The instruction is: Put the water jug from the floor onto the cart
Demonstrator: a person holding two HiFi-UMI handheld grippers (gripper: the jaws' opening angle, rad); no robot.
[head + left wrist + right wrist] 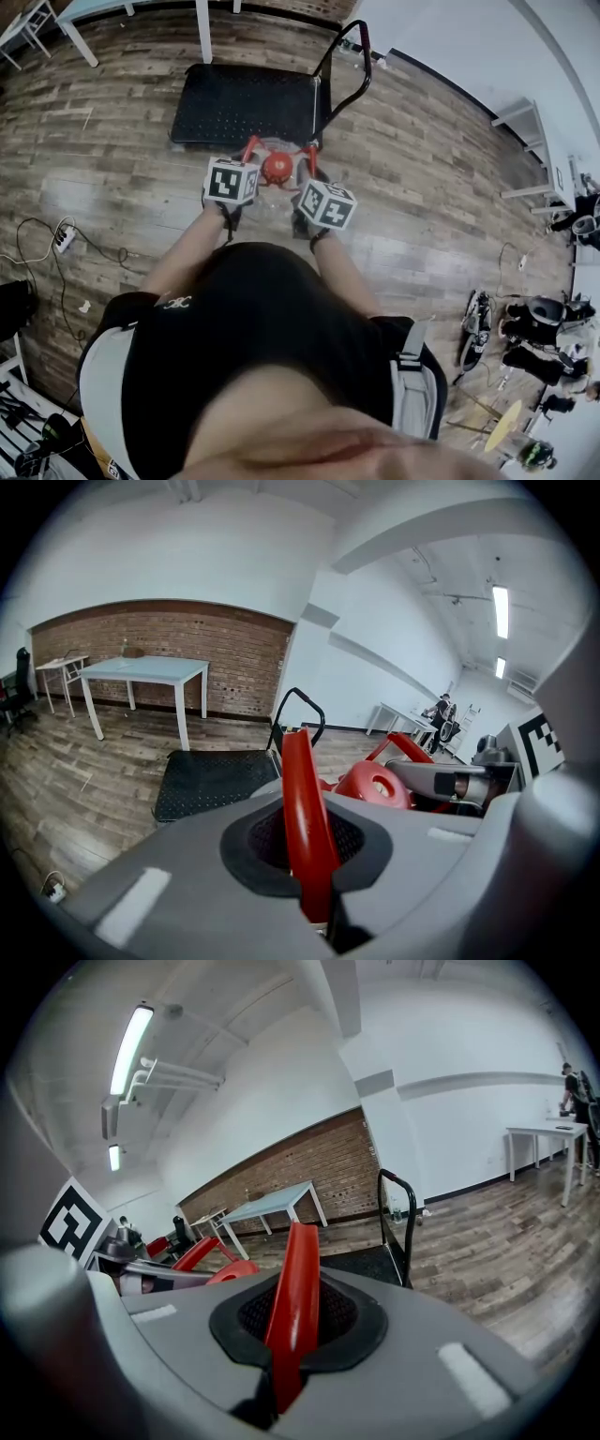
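The water jug shows its red cap (277, 167) between my two grippers, just short of the near edge of the black cart (244, 103); its clear body is mostly hidden. My left gripper (247, 161) is shut on the jug's left red handle (305, 827), which runs up between the jaws. My right gripper (307, 171) is shut on the right red handle (295, 1307). From the left gripper view the cap (375, 785) sits just right of the jaws and the cart deck (211, 780) lies ahead and below. The cart's push bar (352, 56) rises at its right end.
A white table (141, 672) stands beyond the cart by the brick wall. A power strip with cables (64, 236) lies on the wooden floor at left. Bags and gear (534, 323) clutter the floor at right, near a white bench (525, 117).
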